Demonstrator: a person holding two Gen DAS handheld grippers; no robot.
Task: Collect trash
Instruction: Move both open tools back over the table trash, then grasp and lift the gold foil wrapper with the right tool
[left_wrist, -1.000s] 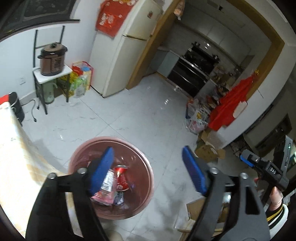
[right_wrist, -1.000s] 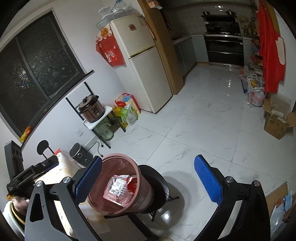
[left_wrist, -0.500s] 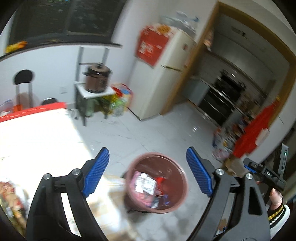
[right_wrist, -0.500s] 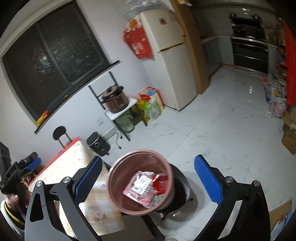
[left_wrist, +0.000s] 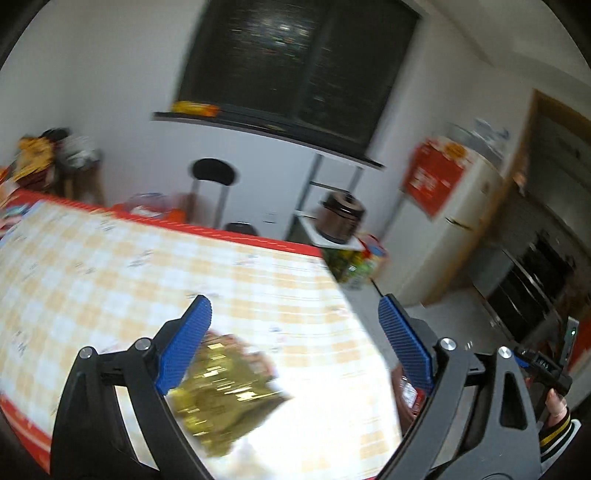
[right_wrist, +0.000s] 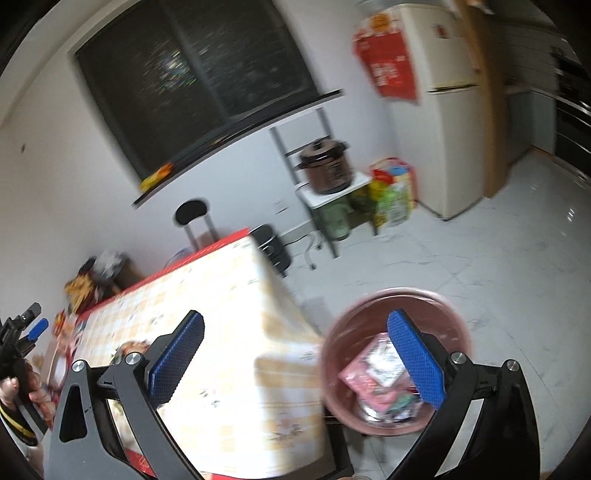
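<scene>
- The left gripper (left_wrist: 291, 339) hangs over the table (left_wrist: 110, 266), its blue pads spread wide; the jaws have just been opening further, and nothing is pressed between them.
- A crumpled gold wrapper (left_wrist: 225, 391) lies on the table's checked yellow-and-white cloth, just below and beside the left pad — blurred, so whether the pad touches it cannot be told.
- The right gripper (right_wrist: 295, 358) is released as well, jaws wide apart and empty; its left pad sits over the table's near corner and its right pad over the bin.
- The pink trash bin (right_wrist: 332, 354) stands on the floor just off the table's corner, holding several wrappers (right_wrist: 373, 373) — pink, white and red ones in a heap.
- More clutter (right_wrist: 62, 332) sits at the far end of the table in the right wrist view, too blurred to name.
- Beyond the table, against the wall, a black-seated stool (left_wrist: 214, 173) stands under a dark window (left_wrist: 291, 62).
- Off the table's far corner a brown cooker (right_wrist: 325, 166) rests on a small shelf unit, with a cream fridge (right_wrist: 443, 110) further along the same wall.
- A person's hand (left_wrist: 554, 402) in a striped cuff shows at the edge of the left wrist view, gripping the other tool.
</scene>
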